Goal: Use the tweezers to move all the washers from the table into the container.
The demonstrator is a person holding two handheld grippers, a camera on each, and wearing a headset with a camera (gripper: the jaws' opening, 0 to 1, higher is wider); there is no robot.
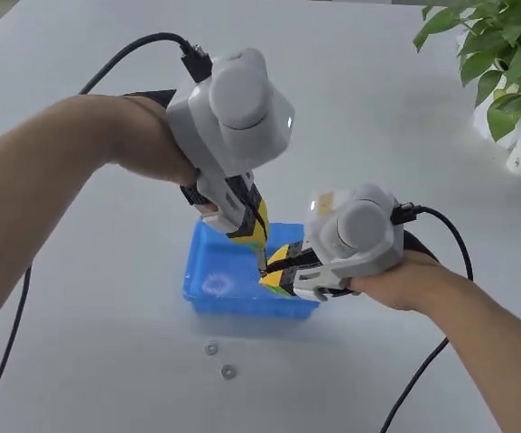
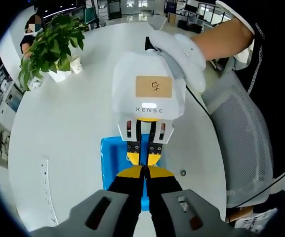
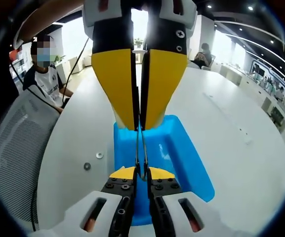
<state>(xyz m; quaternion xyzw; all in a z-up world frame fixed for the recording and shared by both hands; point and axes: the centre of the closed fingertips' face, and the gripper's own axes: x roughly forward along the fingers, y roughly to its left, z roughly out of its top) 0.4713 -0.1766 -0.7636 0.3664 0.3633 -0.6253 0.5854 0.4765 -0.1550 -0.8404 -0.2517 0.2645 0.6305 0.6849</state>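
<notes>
While the head view looks down, two grippers meet over one blue container (image 1: 242, 303) near the picture's centre: the left gripper (image 1: 258, 249) points down from 11 o'clock and the right gripper (image 1: 278, 269) reaches in from 3 o'clock, each held in one hand, each trailing one black cable. Two washers (image 1: 211, 348) lie on the table (image 1: 395, 117) just beyond the container's near wall, at 6 o'clock from it, close together but apart. A pale patch on the container floor is too blurred to name. The table is plain pale grey, with one leafy plant (image 1: 499, 54) in a white pot at 2 o'clock. From the left gripper view, its own black, yellow-tipped jaws rise at 6 o'clock and are pressed together, tip to tip with the right gripper's jaws, above the container. One washer shows on the table at 4 o'clock from the jaws, the plant stands at 10 o'clock, and one mesh chair (image 2: 241, 143) sits at 3 o'clock beside the round table edge. From the right gripper view, one pair of tweezers (image 3: 140, 148) — a thin metal strip — runs from the left gripper's yellow jaws at 12 o'clock down to the right gripper's own jaws at 6 o'clock; both pairs of jaws are clenched on it, over the container. Two washers lie on the table at 9 o'clock from the jaws. Beyond are a bright room with ceiling lights, one mesh chair at 8 o'clock and a seated person (image 3: 46, 81) at 10 o'clock.
</notes>
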